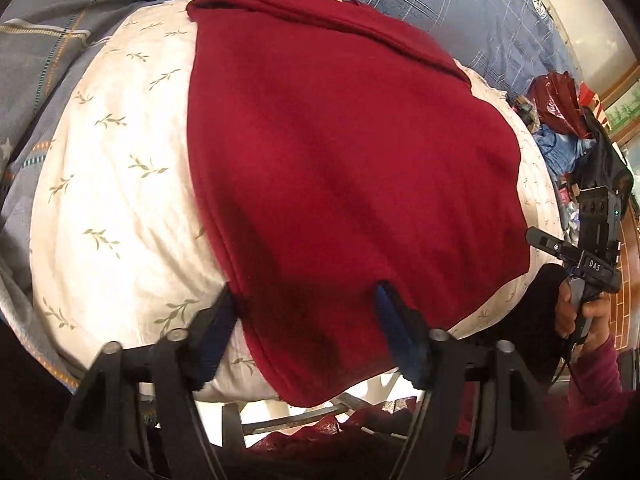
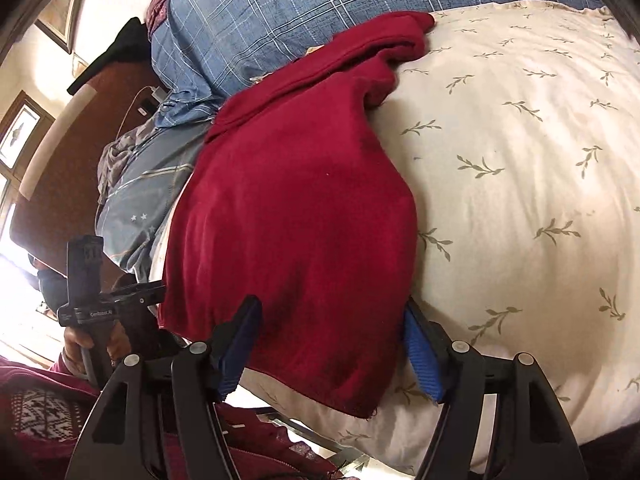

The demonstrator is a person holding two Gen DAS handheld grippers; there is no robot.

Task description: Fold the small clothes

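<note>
My left tool [image 1: 308, 292], jaws parted, straddles the near hem of the red garment [image 1: 352, 152]; my right tool [image 2: 332, 312], likewise parted, straddles its other near corner. Neither pinches cloth. Garment lies flat on cream leaf-print pillow [image 2: 520, 184], blue plaid bedding [image 2: 320, 8] beyond.

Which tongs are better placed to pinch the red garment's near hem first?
Left, barely. Left tongs and right tongs each straddle a near corner of the red garment, open; the left's gap looks narrower.
</note>
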